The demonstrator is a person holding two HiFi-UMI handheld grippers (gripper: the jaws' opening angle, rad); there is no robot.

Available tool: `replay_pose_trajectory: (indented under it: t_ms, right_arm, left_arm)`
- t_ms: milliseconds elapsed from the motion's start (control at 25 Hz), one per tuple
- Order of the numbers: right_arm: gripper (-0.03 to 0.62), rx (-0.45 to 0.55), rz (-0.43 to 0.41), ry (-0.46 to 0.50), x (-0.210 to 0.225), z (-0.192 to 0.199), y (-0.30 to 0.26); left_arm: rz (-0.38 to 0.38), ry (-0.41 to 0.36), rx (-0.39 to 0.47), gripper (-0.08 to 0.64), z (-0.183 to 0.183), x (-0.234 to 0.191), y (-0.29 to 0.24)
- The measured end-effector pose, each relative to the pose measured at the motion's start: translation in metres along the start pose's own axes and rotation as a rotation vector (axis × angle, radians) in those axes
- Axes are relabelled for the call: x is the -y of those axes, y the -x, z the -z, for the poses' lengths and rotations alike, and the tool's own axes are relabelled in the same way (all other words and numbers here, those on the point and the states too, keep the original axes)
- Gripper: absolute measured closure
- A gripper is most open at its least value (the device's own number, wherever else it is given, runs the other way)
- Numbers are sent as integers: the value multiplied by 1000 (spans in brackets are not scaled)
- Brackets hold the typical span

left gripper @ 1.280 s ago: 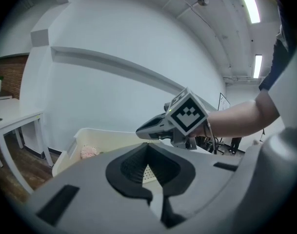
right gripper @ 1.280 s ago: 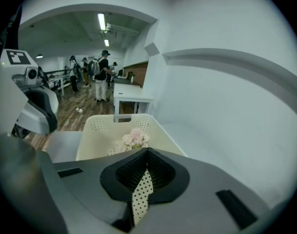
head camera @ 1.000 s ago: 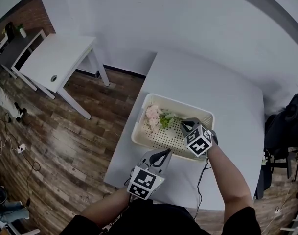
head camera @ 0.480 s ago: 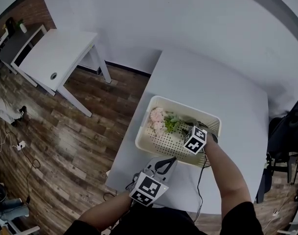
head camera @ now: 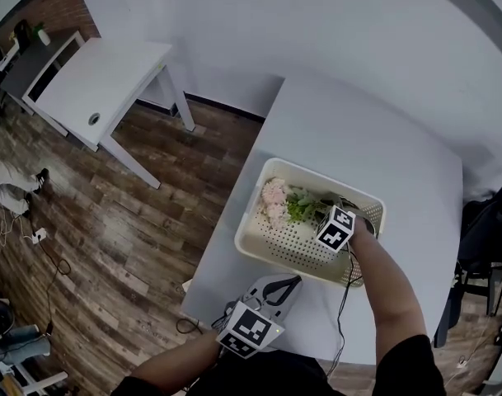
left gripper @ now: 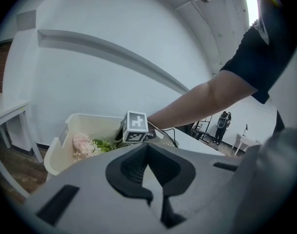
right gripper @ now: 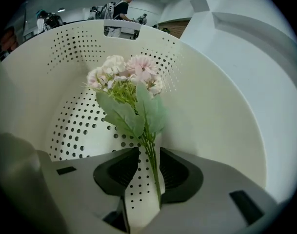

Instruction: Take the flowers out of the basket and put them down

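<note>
Overhead first: in the head view the basket (head camera: 271, 172) sits right of frame centre, at the left edge of the white table (head camera: 374, 139). The flowers (head camera: 275, 203) lie inside it, blooms toward its left wall. The right gripper (head camera: 329, 219) dips into the basket from the lower right, toward the stem end, probably because stems take a pinch better than blooms. The left gripper (head camera: 279, 289) hangs at bottom centre, off the basket and seemingly just kept clear.

Seen from the left gripper view, its jaws are together with nothing between them; basket and flowers show beyond, at middle left.

Seen from the right gripper view, the jaws have just been opening and stand wide. The green stem (right gripper: 150, 155) runs up between them, nearer the right-hand pad and not squeezed. The blooms fill the upper centre against the perforated wall. It looks lined up to close on the stem.
</note>
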State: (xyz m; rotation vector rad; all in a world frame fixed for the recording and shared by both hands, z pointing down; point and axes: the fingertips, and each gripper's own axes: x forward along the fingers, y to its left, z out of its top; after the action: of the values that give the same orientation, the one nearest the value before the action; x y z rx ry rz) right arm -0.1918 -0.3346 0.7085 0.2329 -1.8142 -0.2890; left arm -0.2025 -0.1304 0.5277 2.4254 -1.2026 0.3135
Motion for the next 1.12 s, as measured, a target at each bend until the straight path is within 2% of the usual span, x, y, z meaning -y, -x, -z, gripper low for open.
replay_pose_trajectory:
  t_ms: [400, 560, 680, 880, 1120]
  right_arm:
    - [463, 6, -95, -44, -4, 6, -10]
    - [518, -12, -162, -44, -9, 3, -13]
    - [537, -28, -166, -12, -13, 4, -11]
    - [549, -16, -157, -17, -16, 1, -3]
    - [551, 25, -152, -81, -18, -2, 26]
  left_arm:
    - [13, 6, -5, 554, -1, 0, 1]
    - [19, 7, -9, 554, 1, 0, 0]
    - [18, 6, -10, 554, 2, 5, 0]
    - [15, 1, -10, 554, 4, 8, 2]
    - [4, -19, 3, 554, -3, 11, 4]
